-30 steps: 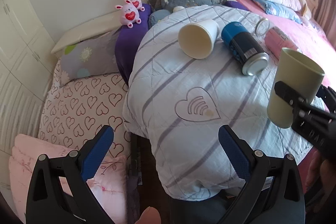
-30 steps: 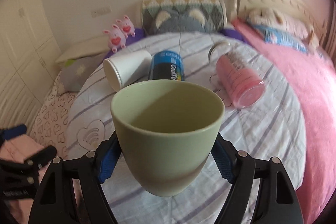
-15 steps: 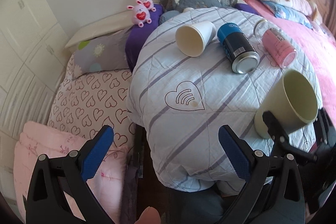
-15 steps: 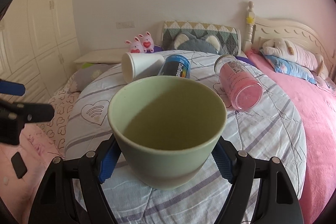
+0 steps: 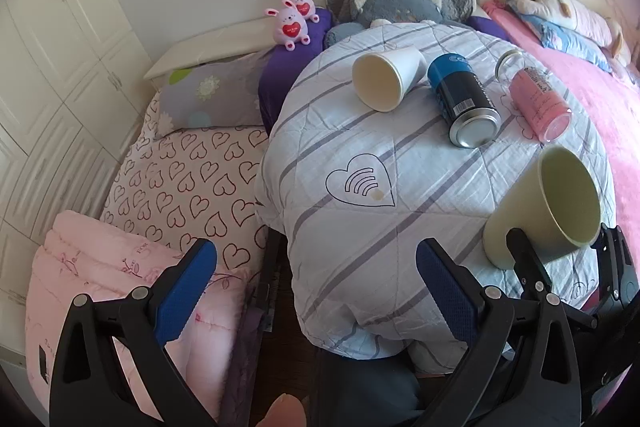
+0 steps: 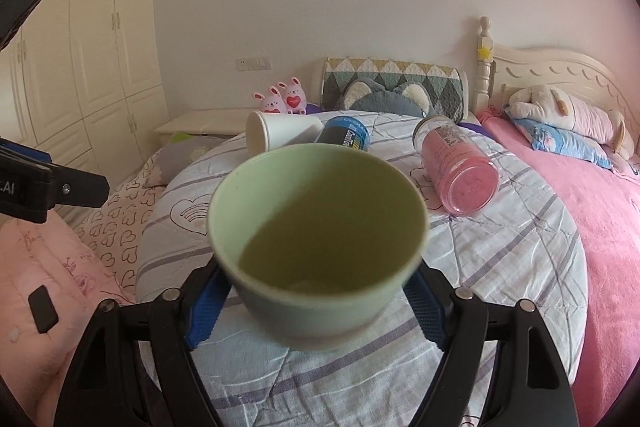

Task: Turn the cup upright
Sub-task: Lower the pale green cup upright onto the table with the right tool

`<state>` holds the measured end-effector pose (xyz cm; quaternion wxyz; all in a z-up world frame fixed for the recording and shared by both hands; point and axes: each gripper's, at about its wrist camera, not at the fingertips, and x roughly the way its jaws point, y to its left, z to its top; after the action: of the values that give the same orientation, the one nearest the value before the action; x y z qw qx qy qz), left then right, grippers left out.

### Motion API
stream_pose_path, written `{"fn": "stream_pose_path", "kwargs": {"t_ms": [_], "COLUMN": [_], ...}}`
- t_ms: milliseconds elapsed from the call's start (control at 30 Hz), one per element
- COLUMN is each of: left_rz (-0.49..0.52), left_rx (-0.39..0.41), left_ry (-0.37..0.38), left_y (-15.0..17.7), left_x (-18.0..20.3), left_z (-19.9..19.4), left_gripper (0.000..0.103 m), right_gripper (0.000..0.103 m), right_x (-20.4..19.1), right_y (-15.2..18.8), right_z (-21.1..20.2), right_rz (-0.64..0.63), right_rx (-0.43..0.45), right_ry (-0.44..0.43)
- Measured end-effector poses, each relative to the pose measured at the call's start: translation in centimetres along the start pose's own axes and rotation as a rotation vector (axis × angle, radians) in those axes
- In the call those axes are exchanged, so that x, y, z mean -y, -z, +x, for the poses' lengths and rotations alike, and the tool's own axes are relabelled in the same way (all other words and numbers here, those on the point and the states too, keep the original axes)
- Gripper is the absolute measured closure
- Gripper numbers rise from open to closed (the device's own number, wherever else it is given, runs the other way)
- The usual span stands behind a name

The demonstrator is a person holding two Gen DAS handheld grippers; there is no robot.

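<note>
- Lower than a second ago, the green cup (image 5: pixel 548 207) has come down from mid-air to the quilt (image 5: pixel 360 227), and the right wrist view now looks along the bed rather than down on it.
- Left claw (image 5: pixel 316 291) hangs with its fingers spread wide and nothing between them, off the quilt's near left edge, well apart from the cup.
- Right claw (image 6: pixel 316 295) is clamped on the cup's lower wall, so this hand is the one that finishes the job.
- Cup's long axis leans, mouth tipped up and away from the claw; its base looks at or just above the quilt.
- Pale green, smooth, empty, no handle in view.
</note>
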<state>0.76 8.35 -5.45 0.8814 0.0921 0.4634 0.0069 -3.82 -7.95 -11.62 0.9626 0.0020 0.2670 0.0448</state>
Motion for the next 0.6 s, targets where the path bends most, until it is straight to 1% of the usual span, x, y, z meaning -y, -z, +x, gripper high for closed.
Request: {"fn": "stream_pose_path", "kwargs": {"t_ms": [367, 500, 600], "left_rz": [-0.012, -0.032, -0.062], "left_rx": [0.02, 0.05, 0.09], "left_ry": [-0.005, -0.005, 0.009], "left_y": [0.5, 0.6, 0.9], "left_x": [0.7, 0.8, 0.9], "left_z": [-1.3, -2.6, -4.1], "left_gripper": [0.002, 0.002, 0.002], "right_gripper": [0.02, 0.02, 0.02], "right_x": [0.2, 0.5, 1.0], "right_y": [-0.2, -0.8, -2.2], "right_z": [-1.7, -3.5, -5.7], "right_rz": [-0.024, -0.019, 0.013], "right_rx": [0.018, 0.016, 0.018], "right_ry": [-0.009, -0.018, -0.014]}}
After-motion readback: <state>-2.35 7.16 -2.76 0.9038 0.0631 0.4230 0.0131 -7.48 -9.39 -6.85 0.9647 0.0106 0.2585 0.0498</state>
